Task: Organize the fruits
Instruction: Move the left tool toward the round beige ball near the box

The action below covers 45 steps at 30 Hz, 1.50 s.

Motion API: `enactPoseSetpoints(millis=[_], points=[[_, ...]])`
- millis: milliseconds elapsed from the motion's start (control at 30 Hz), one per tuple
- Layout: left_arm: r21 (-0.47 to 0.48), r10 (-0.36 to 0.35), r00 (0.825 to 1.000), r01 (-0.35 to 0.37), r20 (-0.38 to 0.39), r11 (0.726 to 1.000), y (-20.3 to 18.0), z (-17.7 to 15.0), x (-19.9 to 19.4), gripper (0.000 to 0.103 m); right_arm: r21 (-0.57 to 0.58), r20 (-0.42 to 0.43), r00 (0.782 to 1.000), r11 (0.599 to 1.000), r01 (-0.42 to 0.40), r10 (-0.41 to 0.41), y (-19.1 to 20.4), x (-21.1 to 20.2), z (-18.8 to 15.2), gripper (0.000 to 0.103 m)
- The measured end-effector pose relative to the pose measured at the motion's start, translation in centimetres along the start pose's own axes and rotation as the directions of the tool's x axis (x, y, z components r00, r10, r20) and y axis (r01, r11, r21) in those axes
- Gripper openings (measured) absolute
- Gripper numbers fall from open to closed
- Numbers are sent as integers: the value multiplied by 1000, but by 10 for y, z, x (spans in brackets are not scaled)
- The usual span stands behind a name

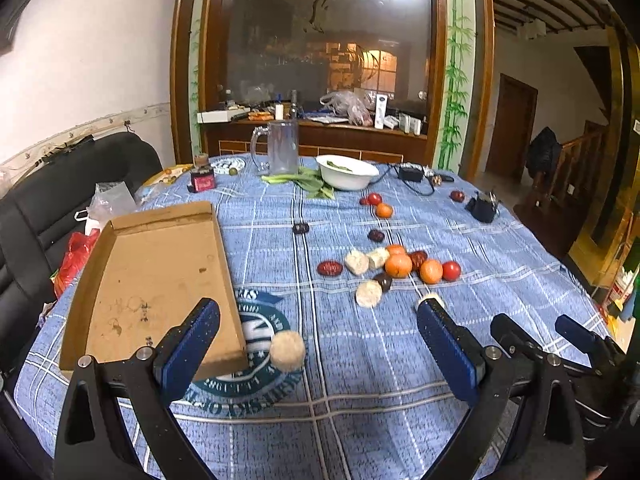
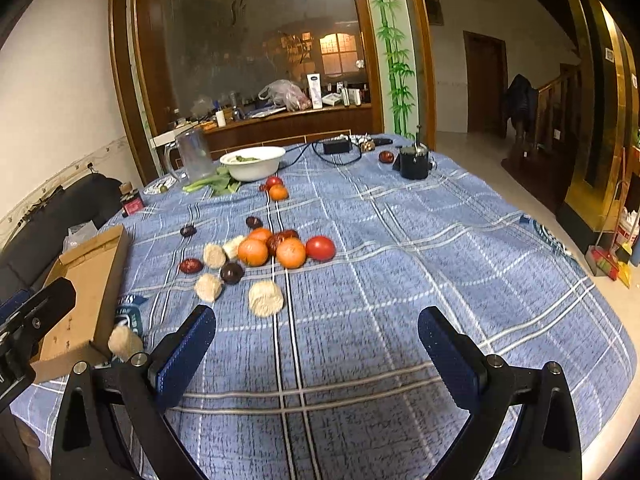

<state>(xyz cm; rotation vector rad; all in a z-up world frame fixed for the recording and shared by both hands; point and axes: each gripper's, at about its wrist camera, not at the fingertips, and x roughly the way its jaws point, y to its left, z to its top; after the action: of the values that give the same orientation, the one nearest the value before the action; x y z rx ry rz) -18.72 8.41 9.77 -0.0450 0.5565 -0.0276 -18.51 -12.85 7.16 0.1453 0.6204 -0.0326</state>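
Left hand-held gripper (image 1: 318,322) spread wide, blue ribbed pads (image 1: 188,346) on black arms, nothing between them; poised above the surface (image 1: 360,360). Right hand-held gripper (image 2: 316,328) equally wide, gripping nothing.

Shallow cardboard tray (image 1: 160,280), flat-bottomed, low-walled, stained brown, lying at the left edge of the surface with nothing in it. Just beside its near corner, a pale, fuzzy round fruit (image 1: 287,350). Farther out, a loose cluster (image 2: 260,256): smooth glossy oranges (image 2: 253,252), a shiny red tomato (image 2: 320,248), wrinkled dark-red dates (image 2: 191,265), rough beige lumps (image 2: 265,298), some touching, some apart. Two more small fruits, red and orange (image 2: 276,189), nearer the white bowl (image 2: 252,163); one dark red fruit (image 2: 386,156) alone at the far right.

Draped over the surface, a blue woven cloth with white plaid lines and a teal round emblem (image 1: 256,332). At the far side: a clear glass mug with handle (image 1: 280,148), leafy greens (image 1: 308,184), a black adapter with cable (image 1: 410,174), a small dark jar (image 1: 202,178).

Beyond, a wood-framed glass partition (image 1: 320,40) with painted bamboo, a cluttered wooden counter, white walls, a black chair (image 1: 60,184) at left, a brown door and wooden stair railing at right.
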Motion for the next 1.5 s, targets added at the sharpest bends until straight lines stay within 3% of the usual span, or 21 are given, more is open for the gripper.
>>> enactPoseSetpoints(millis=[1200, 1333, 1500], points=[[-31, -40, 994, 37, -102, 999, 11, -21, 21, 99, -26, -38, 999, 1000, -18, 17, 8, 7, -20, 102], [-59, -63, 993, 58, -96, 997, 32, -12, 21, 99, -34, -43, 999, 999, -20, 18, 8, 8, -18, 102], [-174, -47, 996, 33, -74, 984, 85, 1, 17, 99, -24, -45, 999, 999, -28, 27, 2, 8, -11, 102]])
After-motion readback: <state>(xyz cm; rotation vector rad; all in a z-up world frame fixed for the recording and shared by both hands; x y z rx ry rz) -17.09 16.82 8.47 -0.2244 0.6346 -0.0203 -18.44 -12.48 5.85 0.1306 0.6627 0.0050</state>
